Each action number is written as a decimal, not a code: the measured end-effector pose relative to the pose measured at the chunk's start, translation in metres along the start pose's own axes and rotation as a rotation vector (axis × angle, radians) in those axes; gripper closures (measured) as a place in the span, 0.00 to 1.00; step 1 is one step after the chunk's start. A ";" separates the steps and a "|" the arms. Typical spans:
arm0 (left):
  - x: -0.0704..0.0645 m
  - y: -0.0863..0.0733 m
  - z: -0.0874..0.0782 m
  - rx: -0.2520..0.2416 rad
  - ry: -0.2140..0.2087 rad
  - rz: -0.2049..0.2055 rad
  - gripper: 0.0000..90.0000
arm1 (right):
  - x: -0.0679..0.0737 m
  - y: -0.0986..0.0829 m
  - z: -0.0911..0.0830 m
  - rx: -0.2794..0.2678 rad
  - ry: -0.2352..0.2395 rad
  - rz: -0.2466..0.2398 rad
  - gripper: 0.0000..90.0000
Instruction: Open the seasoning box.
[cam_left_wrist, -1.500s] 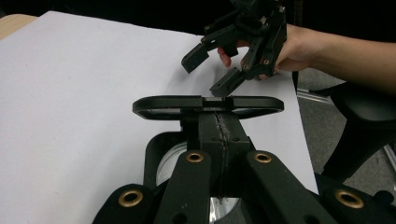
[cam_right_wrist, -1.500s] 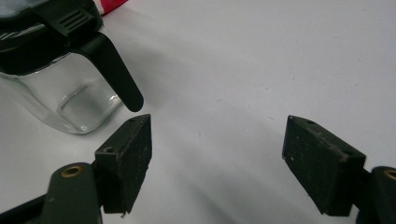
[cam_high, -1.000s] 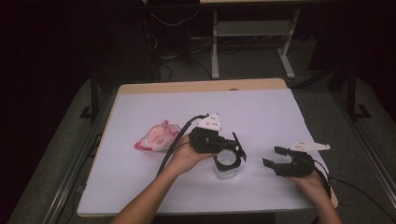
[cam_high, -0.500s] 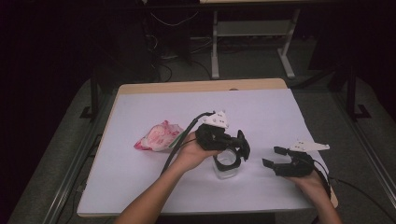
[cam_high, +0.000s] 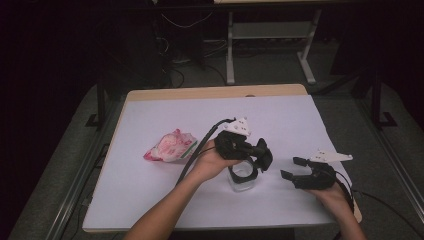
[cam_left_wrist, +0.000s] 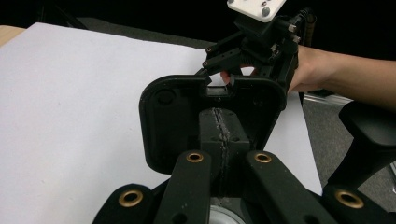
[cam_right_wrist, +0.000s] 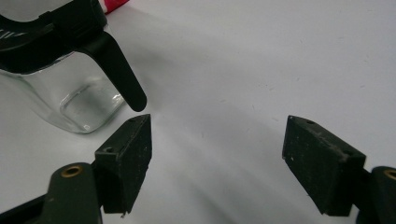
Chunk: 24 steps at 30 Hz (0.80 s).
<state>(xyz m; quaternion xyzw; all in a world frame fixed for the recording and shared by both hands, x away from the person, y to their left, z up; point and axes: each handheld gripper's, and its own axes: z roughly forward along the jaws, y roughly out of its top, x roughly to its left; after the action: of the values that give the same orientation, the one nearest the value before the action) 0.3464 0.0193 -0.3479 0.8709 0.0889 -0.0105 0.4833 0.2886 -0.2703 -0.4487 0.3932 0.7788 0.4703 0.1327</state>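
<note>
A clear glass jar (cam_high: 243, 182) stands on the white table (cam_high: 165, 200), a little right of its middle. My left gripper (cam_high: 257, 155) holds a black lid (cam_high: 261, 156) tilted at the jar's mouth. Along its own jaws, the left gripper (cam_left_wrist: 224, 140) is shut on the raised middle ridge of the lid (cam_left_wrist: 173, 121). My right gripper (cam_high: 291, 168) rests low to the right of the jar, open and holding nothing. Its pads (cam_right_wrist: 128, 149) sit wide apart over bare table, with the jar (cam_right_wrist: 74, 93) and the lid's black rim (cam_right_wrist: 46, 42) just beyond the left pad.
A crumpled pink and white packet (cam_high: 170, 146) lies left of the jar. The table's wooden far edge (cam_high: 215, 92) runs along the back, with dark floor and a desk frame (cam_high: 270, 35) beyond. A cable (cam_high: 197, 150) trails from the left gripper toward the near edge.
My left gripper has shifted slightly to the right with the lid, over the jar. The jar, the packet and the right gripper have stayed put.
</note>
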 end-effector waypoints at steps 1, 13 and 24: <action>0.000 0.000 0.000 0.000 0.000 0.000 1.00 | 0.000 0.000 0.000 0.000 0.000 0.000 0.26; 0.000 0.003 0.008 0.006 -0.004 0.003 1.00 | 0.000 0.000 0.000 -0.001 0.002 -0.002 0.26; -0.001 0.003 0.002 0.014 -0.011 0.004 1.00 | 0.000 0.000 0.000 -0.001 0.006 -0.004 0.26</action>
<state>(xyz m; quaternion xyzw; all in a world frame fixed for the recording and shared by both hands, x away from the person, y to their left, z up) 0.3464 0.0161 -0.3457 0.8744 0.0842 -0.0151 0.4775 0.2886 -0.2701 -0.4488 0.3904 0.7798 0.4714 0.1315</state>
